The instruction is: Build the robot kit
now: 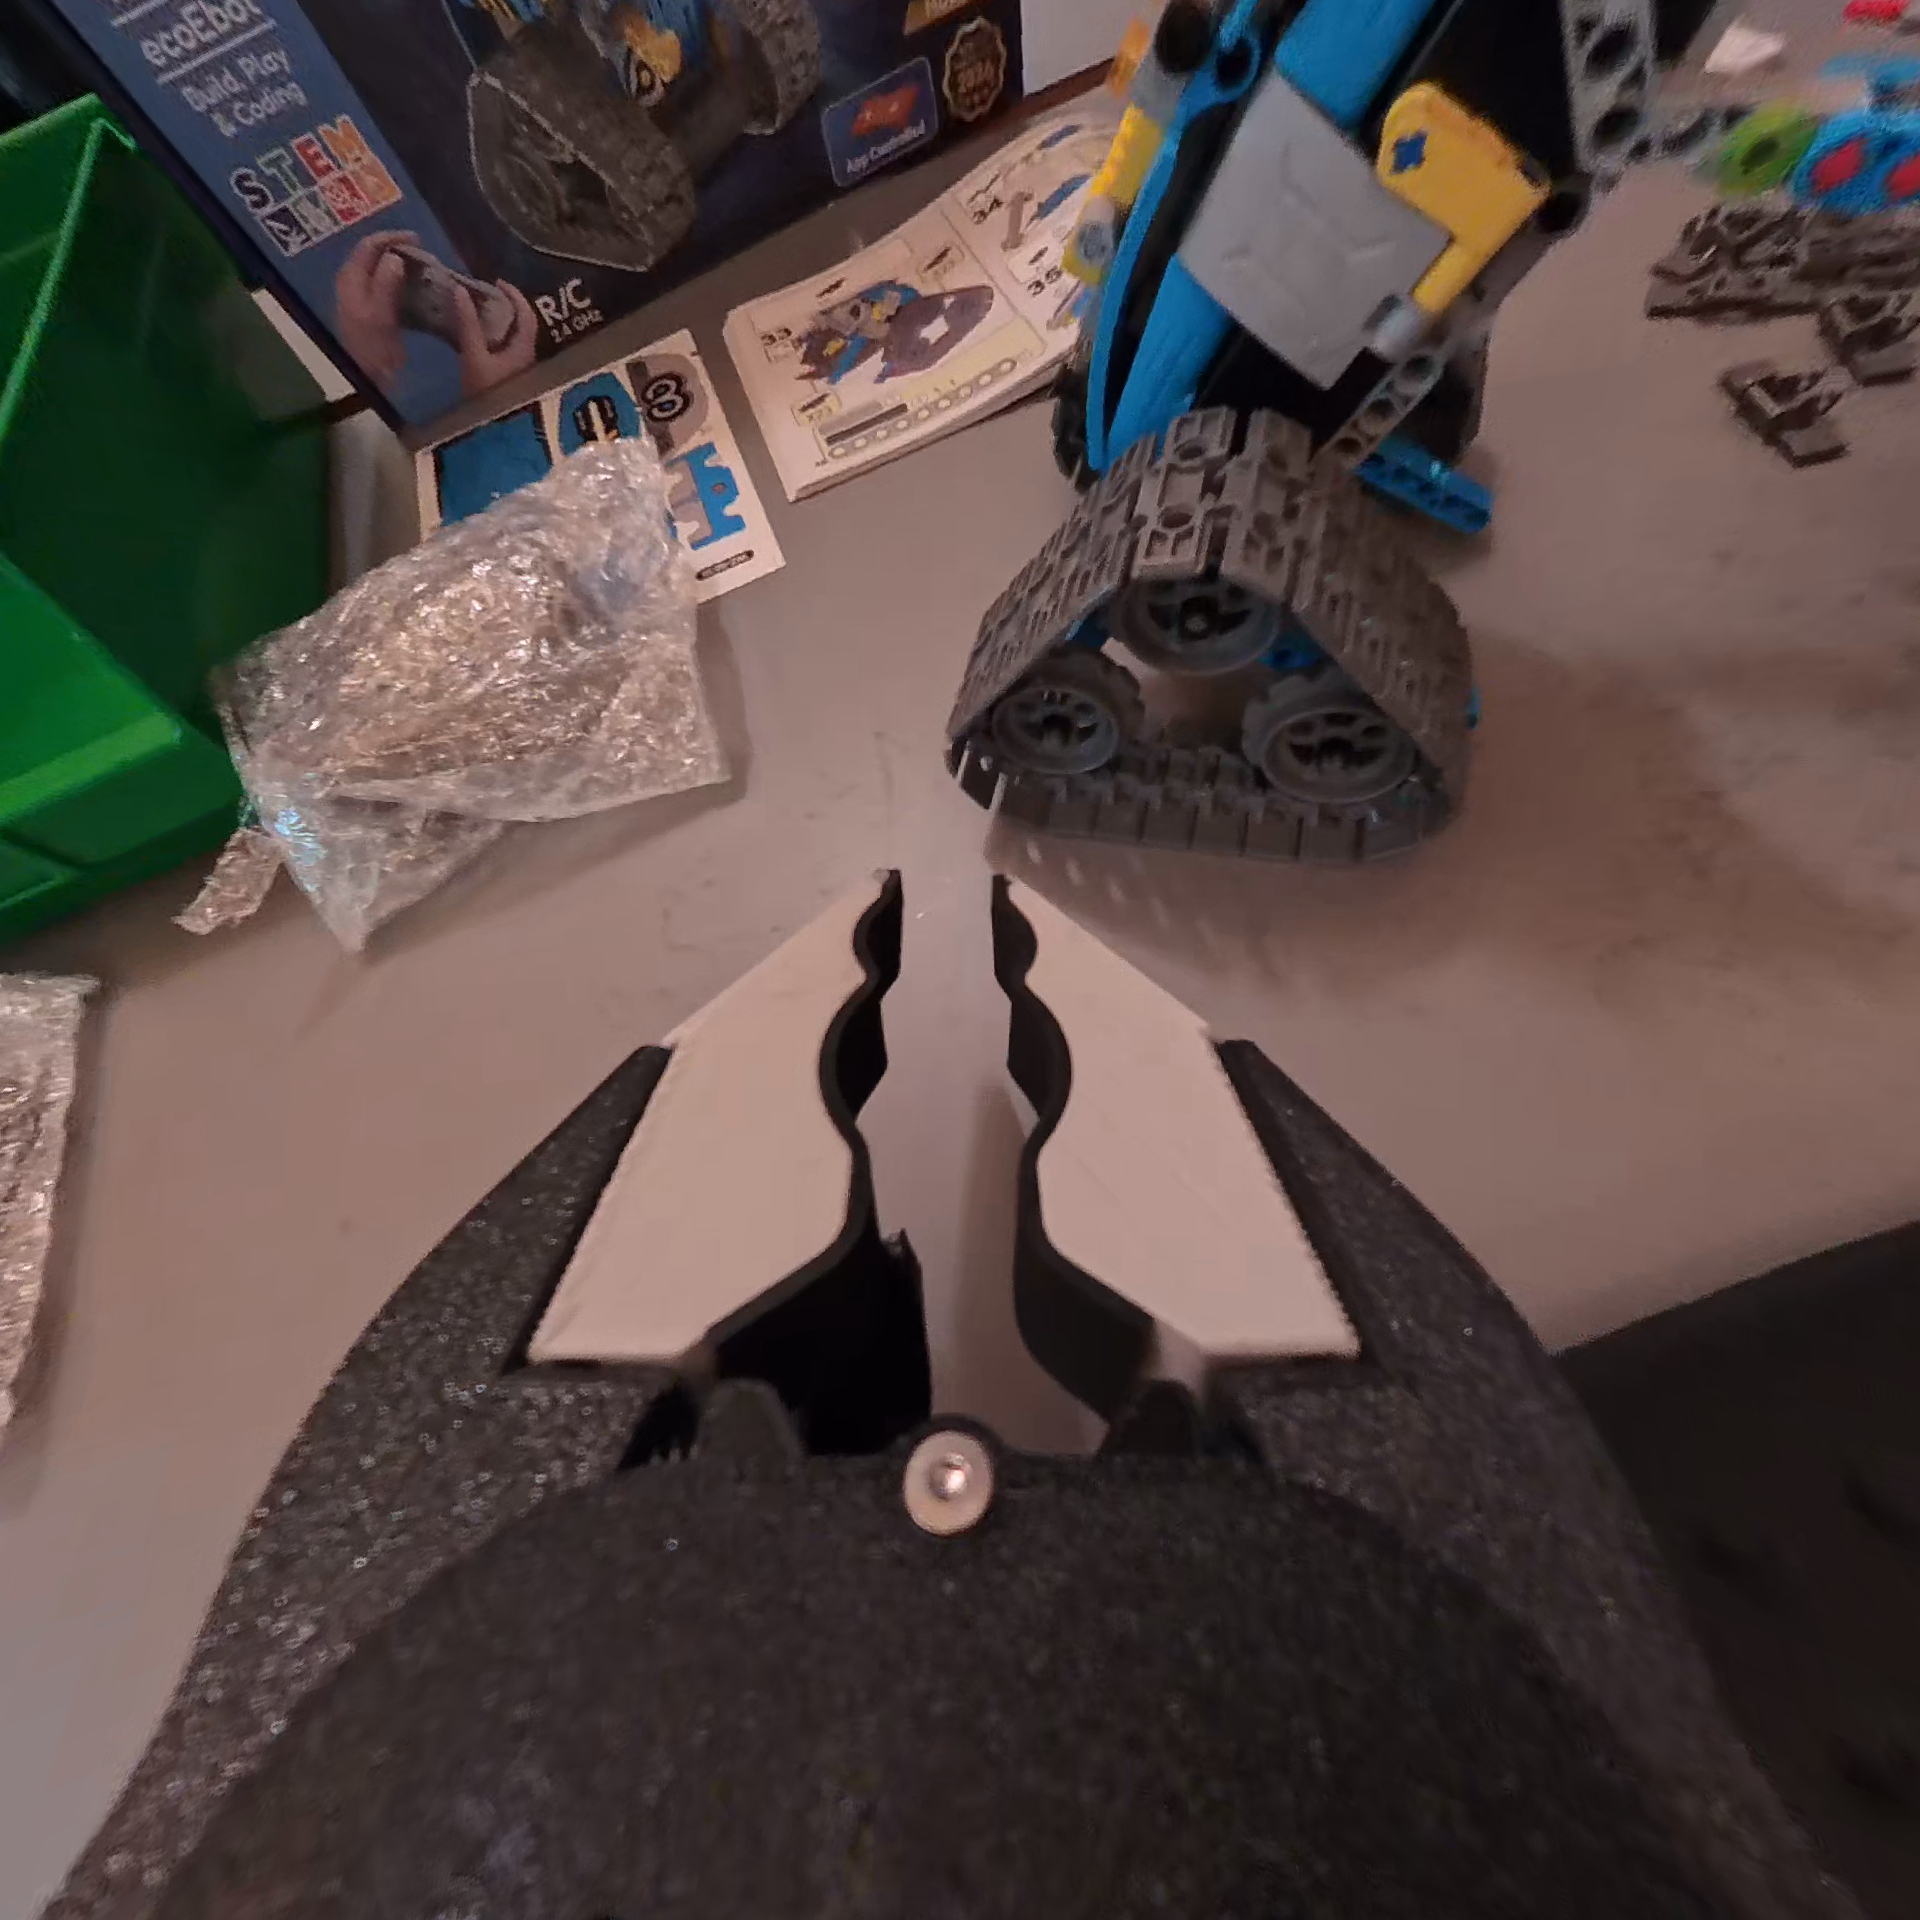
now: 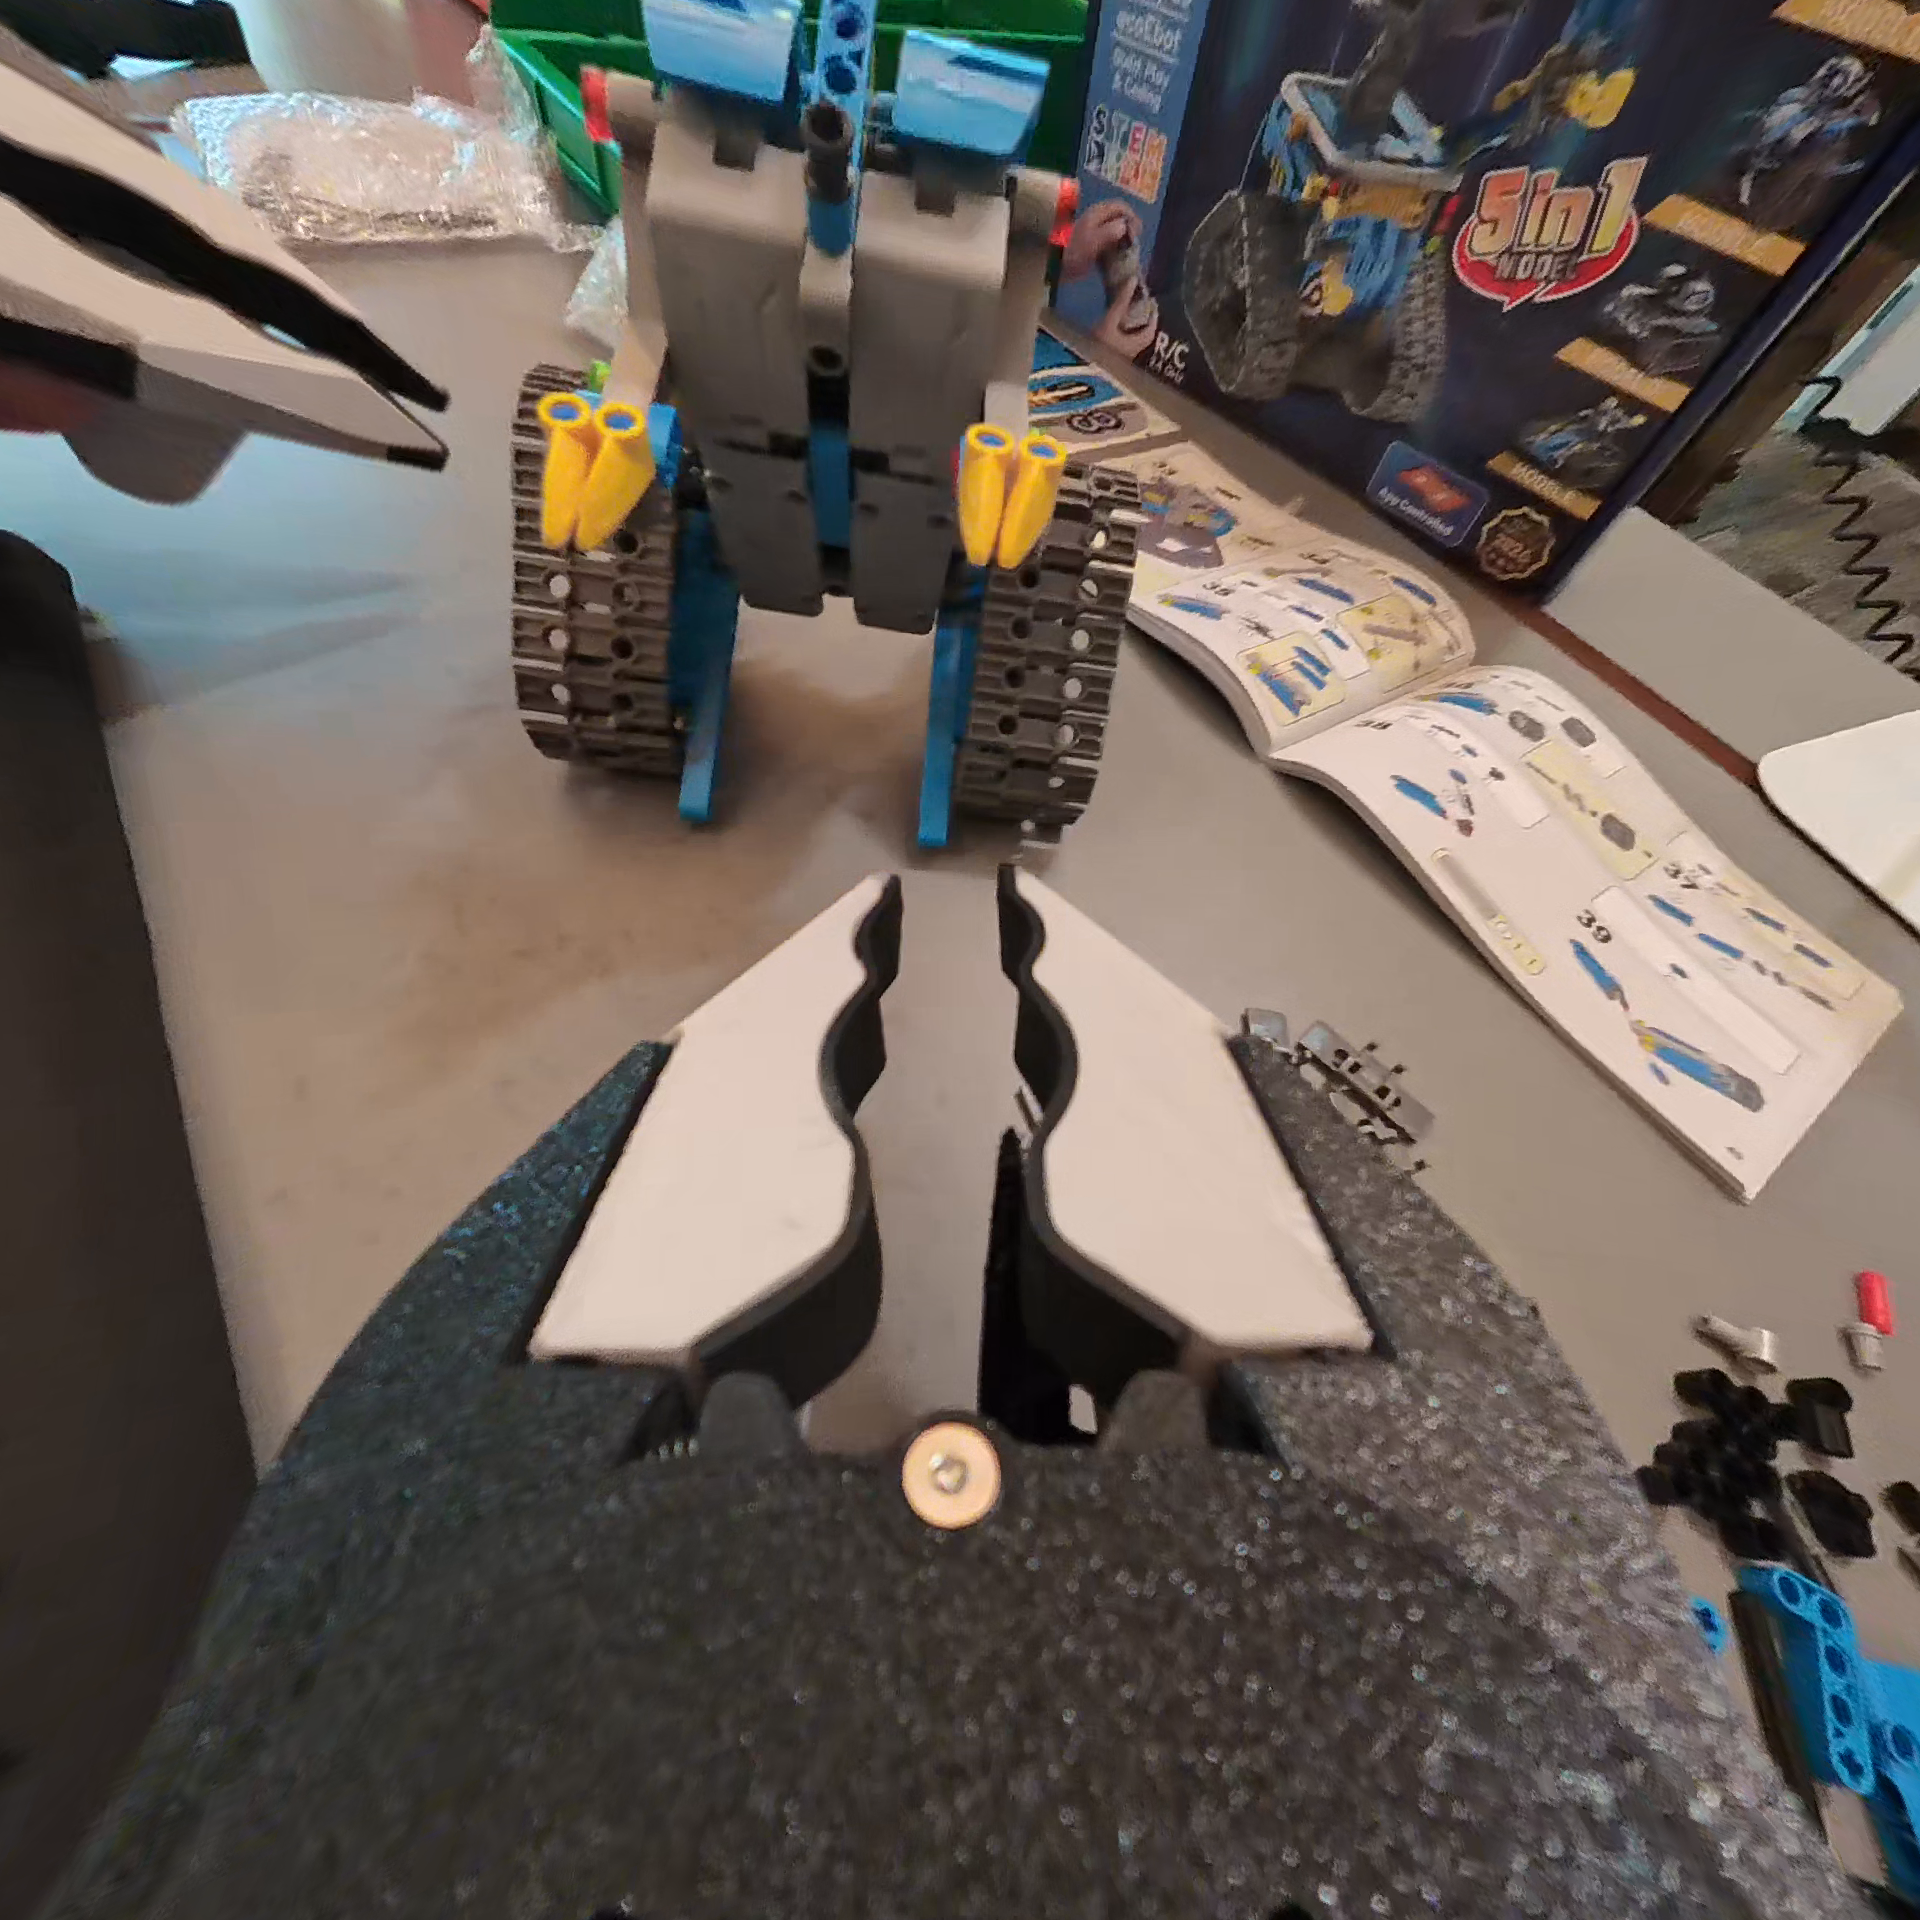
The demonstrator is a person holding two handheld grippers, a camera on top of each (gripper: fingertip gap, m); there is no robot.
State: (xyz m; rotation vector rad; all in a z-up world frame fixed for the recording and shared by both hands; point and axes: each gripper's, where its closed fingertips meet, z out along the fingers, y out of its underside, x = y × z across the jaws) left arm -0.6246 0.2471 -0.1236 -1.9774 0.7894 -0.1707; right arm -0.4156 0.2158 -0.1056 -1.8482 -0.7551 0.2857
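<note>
Tongs, left (image 1: 943, 883) and right (image 2: 948, 878), slightly parted, empty, near tracked toy robot (image 2: 821, 468): likely light, brittle; best gripped by gray body.

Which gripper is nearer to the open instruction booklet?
Right. The right gripper sits just left of the instruction booklet; the left gripper is beyond the tracked toy robot.

The tracked model (image 2: 821, 468) is blue and grey with yellow tubes; its treads (image 1: 1226, 707) are dark grey; the bin (image 1: 94, 520) is green.
</note>
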